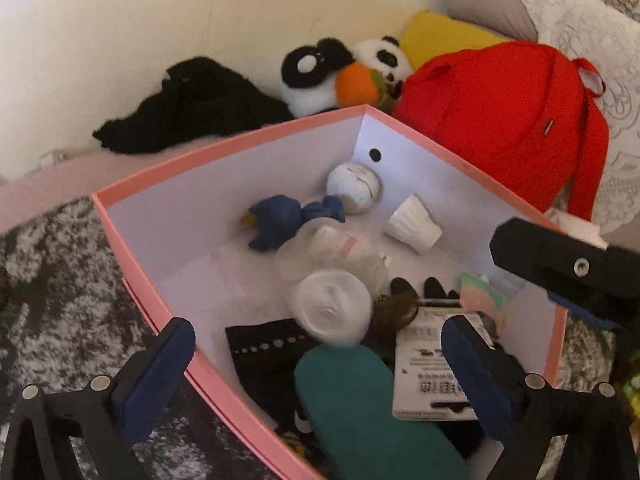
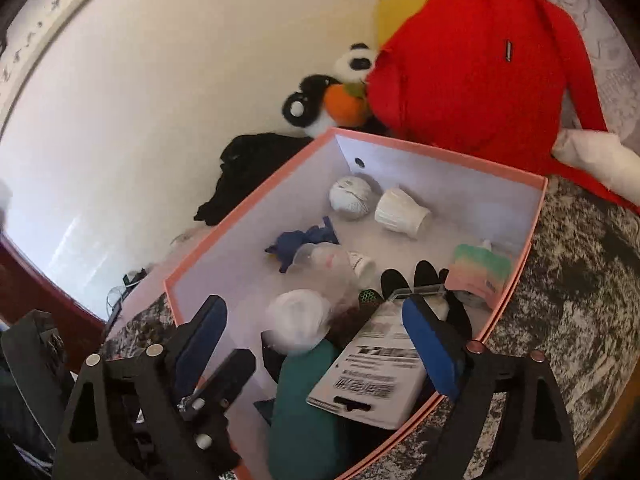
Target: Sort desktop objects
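Right wrist view alone shows the pastel pouch [image 2: 478, 270] whole; left wrist view clips it. Both grippers [image 1: 318, 364] [image 2: 316, 344] gape empty above the pink box [image 1: 224, 148], its far corner bare.

White card [image 2: 372, 380] in pink box [image 2: 440, 152]: print blurred, unreadable.

1. The box [image 1: 240, 148] is pink outside and pale white inside.
2. Its far wall carries one black dot [image 1: 375, 155].
3. The plush toy [image 1: 280, 220] in it is dark blue.
4. The ribbed cup [image 1: 414, 222] is white.
5. The pouch [image 2: 478, 272] fades from green to pink.
6. The backpack [image 1: 504, 112] is red.
7. The panda plush [image 1: 320, 76] is black and white, with an orange ball [image 1: 356, 86].
8. The cushion [image 1: 440, 36] is yellow.
9. The bench [image 2: 580, 280] is mottled black and white.
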Tool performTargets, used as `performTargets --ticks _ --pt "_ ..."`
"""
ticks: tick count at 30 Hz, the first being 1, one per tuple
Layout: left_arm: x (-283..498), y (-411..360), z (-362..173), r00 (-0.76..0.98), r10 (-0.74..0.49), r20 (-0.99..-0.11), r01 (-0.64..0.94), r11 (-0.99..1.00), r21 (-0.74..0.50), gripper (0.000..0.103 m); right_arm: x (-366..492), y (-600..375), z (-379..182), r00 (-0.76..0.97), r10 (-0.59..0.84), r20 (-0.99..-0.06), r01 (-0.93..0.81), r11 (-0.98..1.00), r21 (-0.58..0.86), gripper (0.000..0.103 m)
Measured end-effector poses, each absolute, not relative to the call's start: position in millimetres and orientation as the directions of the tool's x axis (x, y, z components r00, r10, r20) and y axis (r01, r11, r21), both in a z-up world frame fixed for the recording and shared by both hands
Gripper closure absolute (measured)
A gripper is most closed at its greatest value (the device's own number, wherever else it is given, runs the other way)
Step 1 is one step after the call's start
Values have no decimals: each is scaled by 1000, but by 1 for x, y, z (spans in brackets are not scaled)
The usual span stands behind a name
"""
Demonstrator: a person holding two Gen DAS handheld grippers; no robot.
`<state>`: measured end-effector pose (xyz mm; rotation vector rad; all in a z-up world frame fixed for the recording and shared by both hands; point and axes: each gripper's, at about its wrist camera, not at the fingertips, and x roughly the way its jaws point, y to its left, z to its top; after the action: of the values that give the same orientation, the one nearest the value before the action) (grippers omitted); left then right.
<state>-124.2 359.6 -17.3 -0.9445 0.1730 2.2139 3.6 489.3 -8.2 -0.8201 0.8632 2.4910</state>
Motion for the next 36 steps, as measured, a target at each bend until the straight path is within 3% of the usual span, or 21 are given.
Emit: performTargets --ticks 8,21,29,36 --pt "-92 297 -1 -585 506 -634 -596 -798 -87 1 -2 461 12 -781 121 -612 -451 -787 421 10" --pt "-60 93 -6 -766 189 -614 -281 -958 56 1 -50 296 30 -759 103 -643 -268 -949 164 9" --pt "-81 -4 -34 -785 57 -617 -95 -995 29 1 -90 195 2 -715 51 -697 -142 -987 73 9" --pt "-109 -69 -59 -771 14 -636 12 -999 -37 1 -120 144 -25 -682 11 -732 -75 -996 55 9"
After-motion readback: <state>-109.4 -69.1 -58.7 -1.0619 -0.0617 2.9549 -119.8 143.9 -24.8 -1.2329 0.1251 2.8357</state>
